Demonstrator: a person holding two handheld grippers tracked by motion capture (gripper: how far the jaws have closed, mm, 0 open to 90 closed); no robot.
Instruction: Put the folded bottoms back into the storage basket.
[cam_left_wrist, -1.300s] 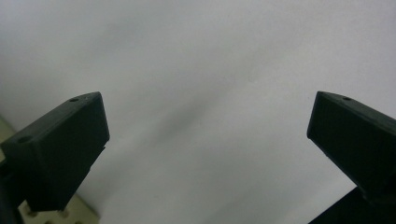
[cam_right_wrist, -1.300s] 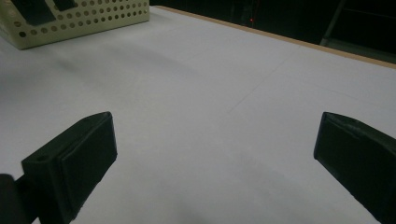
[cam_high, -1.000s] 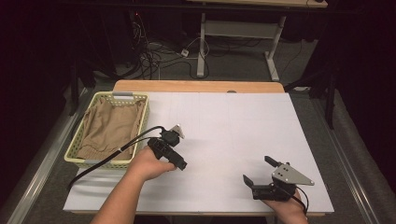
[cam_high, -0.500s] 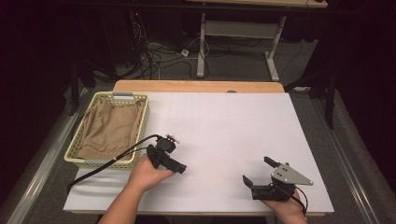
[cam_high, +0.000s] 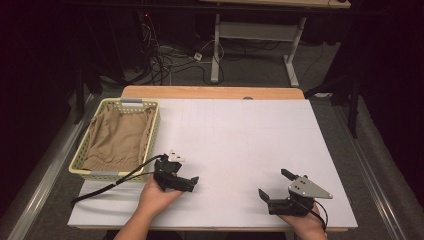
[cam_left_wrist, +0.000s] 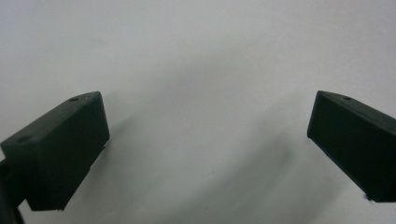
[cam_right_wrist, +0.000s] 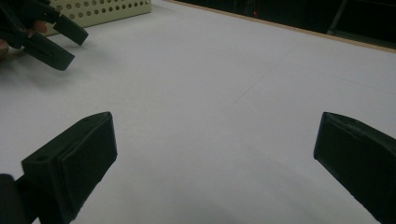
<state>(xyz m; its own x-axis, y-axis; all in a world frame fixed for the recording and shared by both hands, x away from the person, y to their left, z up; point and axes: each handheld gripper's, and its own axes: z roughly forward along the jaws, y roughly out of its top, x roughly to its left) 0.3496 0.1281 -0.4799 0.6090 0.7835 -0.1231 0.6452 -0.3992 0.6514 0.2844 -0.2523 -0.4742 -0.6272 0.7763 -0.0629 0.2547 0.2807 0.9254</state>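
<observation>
Two grippers on the white tabletop, nothing in either one. Far left there's a pale yellow perforated basket at the tabletop's left edge with a tan cloth bunched up inside, lying flat-ish below the rim. That cloth looks like the thing to be worked on, and it's all in the basket, none of it on the white surface.

Just right of the basket's near corner is the left gripper, held low over the tabletop with its fingers spread wide. In the left gripper view it's just bare white between the two black fingers, tilted down close at the surface. Its cable trails back toward the basket's front edge.

Further right, well apart from it, the right gripper sits near the front edge, also spread wide, with bare tabletop between its fingers. Its view catches the left gripper and a corner of the basket off in the distance.

What could go wrong, I reckon: the left gripper's cable runs right by the basket, so swinging back toward the cloth could drag or tip the basket. Also, a shallow pinch on loose fabric could grab one layer and slip, or snag a finger on the rim.
</observation>
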